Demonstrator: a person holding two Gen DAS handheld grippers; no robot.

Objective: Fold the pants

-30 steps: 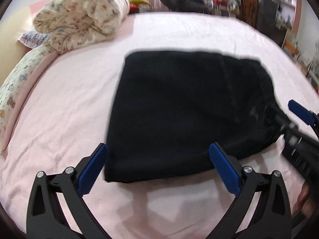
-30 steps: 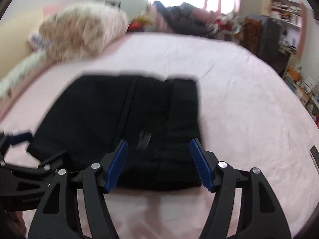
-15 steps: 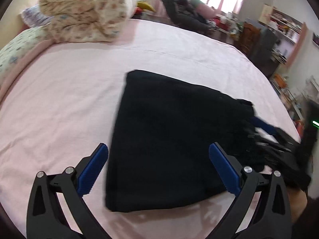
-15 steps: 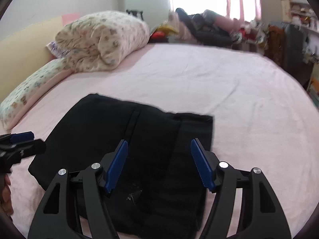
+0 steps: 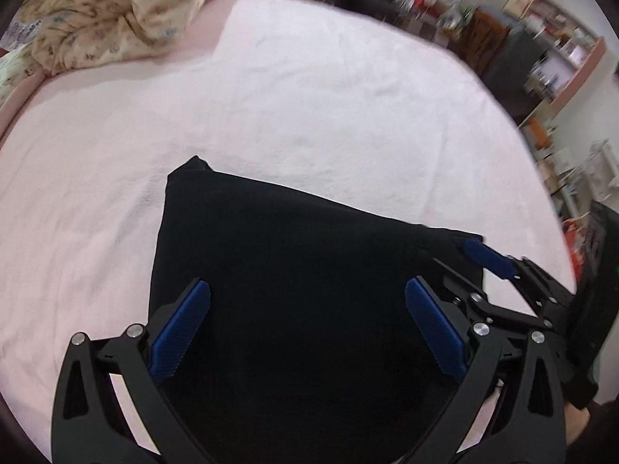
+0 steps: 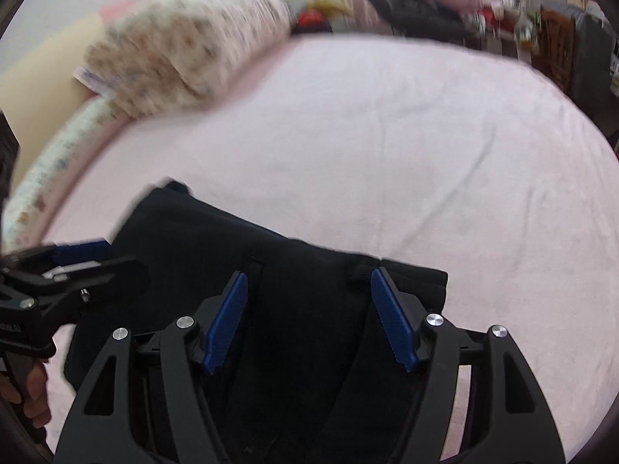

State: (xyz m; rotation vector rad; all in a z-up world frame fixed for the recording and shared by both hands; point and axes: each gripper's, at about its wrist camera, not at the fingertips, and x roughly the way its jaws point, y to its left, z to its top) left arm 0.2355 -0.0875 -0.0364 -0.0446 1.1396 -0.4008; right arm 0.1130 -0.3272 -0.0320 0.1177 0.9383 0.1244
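Black folded pants lay on the pink bed; left gripper and right gripper hovered wide apart, holding nothing.

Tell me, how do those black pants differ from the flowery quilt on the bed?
The pants are plain black; the quilt is cream with a small flower print. The pants lie flat, folded into a compact shape near both grippers; the quilt is a puffy bundle far off at the bed's edge. Both rest on the pink sheet.
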